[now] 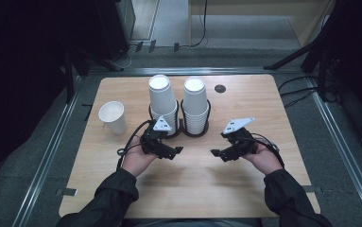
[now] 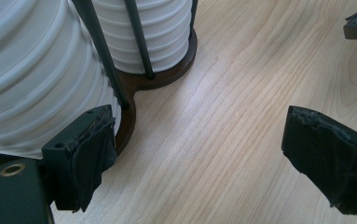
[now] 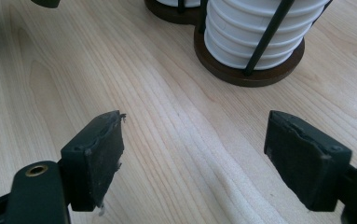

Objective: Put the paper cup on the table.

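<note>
Two stacks of white paper cups sit in a dark twin-ring cup holder (image 1: 181,126) at the far-centre of the wooden counter (image 1: 188,189). The left cup stack (image 1: 163,104) leans slightly to the left; the right cup stack (image 1: 195,105) stands upright. Thin black rods of the holder rise along both stacks, and the two brown base discs are joined.

A single white paper cup (image 1: 113,117) stands upright, mouth up, well to the left of the holder and apart from it.

The left gripper (image 1: 171,151) is held in the left hand (image 1: 138,158), just in front of the holder's left ring. Its fingers (image 2: 90,149) are spread wide with nothing between them; in the left gripper view one finger sits just beside the left stack and base, contact unclear.

The right gripper (image 1: 219,153) is held in the right hand (image 1: 263,158), in front of and to the right of the holder, clear of it. Its fingers (image 3: 99,149) are also wide apart and hold nothing, bare counter between them.

A small dark round grommet (image 1: 220,88) sits in the counter to the right of the right stack, near the far edge.
</note>
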Demonstrator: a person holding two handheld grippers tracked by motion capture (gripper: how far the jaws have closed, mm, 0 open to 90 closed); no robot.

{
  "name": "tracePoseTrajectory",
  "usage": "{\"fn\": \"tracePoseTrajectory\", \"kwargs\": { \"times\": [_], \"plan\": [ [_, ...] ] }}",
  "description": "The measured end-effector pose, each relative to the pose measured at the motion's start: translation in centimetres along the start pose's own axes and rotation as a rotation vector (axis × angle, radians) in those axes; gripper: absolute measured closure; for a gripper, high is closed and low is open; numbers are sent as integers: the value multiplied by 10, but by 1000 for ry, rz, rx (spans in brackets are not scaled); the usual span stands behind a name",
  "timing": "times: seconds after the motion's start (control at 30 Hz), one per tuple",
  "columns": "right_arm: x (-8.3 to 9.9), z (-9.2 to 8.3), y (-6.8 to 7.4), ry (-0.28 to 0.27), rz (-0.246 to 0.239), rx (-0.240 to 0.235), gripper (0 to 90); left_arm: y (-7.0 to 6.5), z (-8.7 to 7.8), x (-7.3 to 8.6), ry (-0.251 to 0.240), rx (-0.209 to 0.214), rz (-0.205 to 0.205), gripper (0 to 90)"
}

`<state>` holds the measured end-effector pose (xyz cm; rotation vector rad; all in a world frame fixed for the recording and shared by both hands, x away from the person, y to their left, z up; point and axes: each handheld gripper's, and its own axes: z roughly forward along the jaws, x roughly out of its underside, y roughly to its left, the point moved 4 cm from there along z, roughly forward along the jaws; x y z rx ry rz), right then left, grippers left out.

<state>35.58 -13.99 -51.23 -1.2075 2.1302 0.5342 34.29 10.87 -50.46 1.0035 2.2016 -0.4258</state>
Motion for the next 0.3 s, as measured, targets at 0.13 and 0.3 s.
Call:
{"fn": "tracePoseTrajectory", "kwargs": {
  "times": [0.13,0.3],
  "plan": [
    [0,0,0,4,-5,0,199,1,0,0,1,1,-2,99],
    [0,0,-1,0,-6,2,198,2,-1,1,-3,-5,-2,99]
  ]
}}
